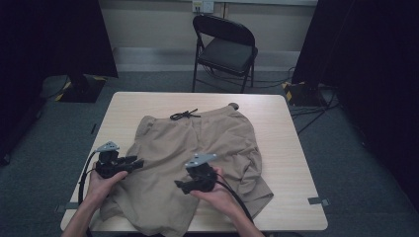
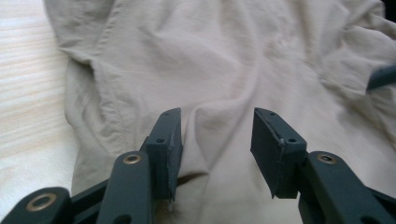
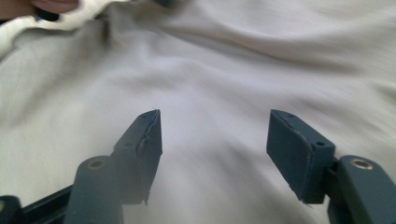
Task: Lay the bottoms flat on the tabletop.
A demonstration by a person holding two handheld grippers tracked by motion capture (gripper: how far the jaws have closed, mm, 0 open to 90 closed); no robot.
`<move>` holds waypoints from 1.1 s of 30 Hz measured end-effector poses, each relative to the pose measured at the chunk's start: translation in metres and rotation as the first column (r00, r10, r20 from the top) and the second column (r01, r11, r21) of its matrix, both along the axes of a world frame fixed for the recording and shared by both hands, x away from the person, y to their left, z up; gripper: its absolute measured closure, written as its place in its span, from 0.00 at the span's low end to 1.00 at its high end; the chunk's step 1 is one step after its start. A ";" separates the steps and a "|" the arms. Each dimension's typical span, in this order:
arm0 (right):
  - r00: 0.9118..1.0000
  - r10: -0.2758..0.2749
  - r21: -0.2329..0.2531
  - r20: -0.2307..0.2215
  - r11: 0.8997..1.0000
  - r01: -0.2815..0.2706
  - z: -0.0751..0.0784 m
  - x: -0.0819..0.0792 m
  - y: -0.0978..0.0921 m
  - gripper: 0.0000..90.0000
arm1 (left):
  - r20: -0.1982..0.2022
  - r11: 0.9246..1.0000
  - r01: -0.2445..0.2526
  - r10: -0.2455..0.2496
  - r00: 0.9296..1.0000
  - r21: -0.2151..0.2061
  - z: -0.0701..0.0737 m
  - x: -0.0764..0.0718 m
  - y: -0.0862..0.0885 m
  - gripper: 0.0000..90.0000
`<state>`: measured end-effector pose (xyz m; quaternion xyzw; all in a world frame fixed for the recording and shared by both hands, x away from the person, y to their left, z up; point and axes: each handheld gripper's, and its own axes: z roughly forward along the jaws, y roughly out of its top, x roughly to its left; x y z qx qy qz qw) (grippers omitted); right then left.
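Note:
A pair of beige shorts [image 1: 197, 148] lies spread on the wooden table [image 1: 291, 143], its dark drawstring [image 1: 184, 115] at the far waistband. My left gripper [image 1: 140, 161] hovers over the shorts' left leg, pointing right. In the left gripper view the gripper [image 2: 217, 135] stands open just above wrinkled cloth [image 2: 233, 60], holding nothing. My right gripper [image 1: 179, 185] is over the middle of the near leg, pointing left. In the right gripper view the gripper [image 3: 215, 140] is open wide over smooth fabric [image 3: 233, 70], with nothing between the jaws.
A black folding chair [image 1: 227, 47] stands beyond the table's far edge. Dark curtains [image 1: 49, 34] hang at both sides, with cables on the floor at right. Bare tabletop [image 2: 28, 93] lies left of the shorts. The right leg of the shorts is bunched [image 1: 254, 163].

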<state>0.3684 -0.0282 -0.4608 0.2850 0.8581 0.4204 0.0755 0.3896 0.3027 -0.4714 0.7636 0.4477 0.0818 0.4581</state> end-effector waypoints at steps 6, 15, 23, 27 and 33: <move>0.989 -0.145 0.003 -0.001 0.989 0.145 0.006 -0.005 -0.077 0.42 | 0.006 0.999 0.030 -0.031 1.000 0.025 -0.013 -0.010 -0.009 0.56; 0.956 -0.291 -0.002 -0.024 0.957 0.291 0.000 -0.028 -0.161 0.40 | -0.004 0.999 0.017 -0.017 1.000 0.039 -0.029 -0.006 -0.004 0.54; 0.950 -0.308 -0.039 -0.043 0.951 0.306 -0.024 -0.038 -0.175 0.36 | 0.003 0.999 0.017 -0.017 1.000 0.030 -0.030 -0.006 -0.003 0.54; 0.960 -0.281 -0.075 -0.013 0.957 0.279 -0.028 -0.032 -0.168 0.64 | -0.001 1.000 0.017 -0.017 1.000 0.022 -0.030 -0.005 -0.002 0.54; 0.967 -0.257 0.033 -0.004 0.966 0.257 -0.008 -0.015 -0.162 0.95 | -0.002 1.000 0.018 -0.018 1.000 0.017 -0.031 -0.005 -0.002 0.54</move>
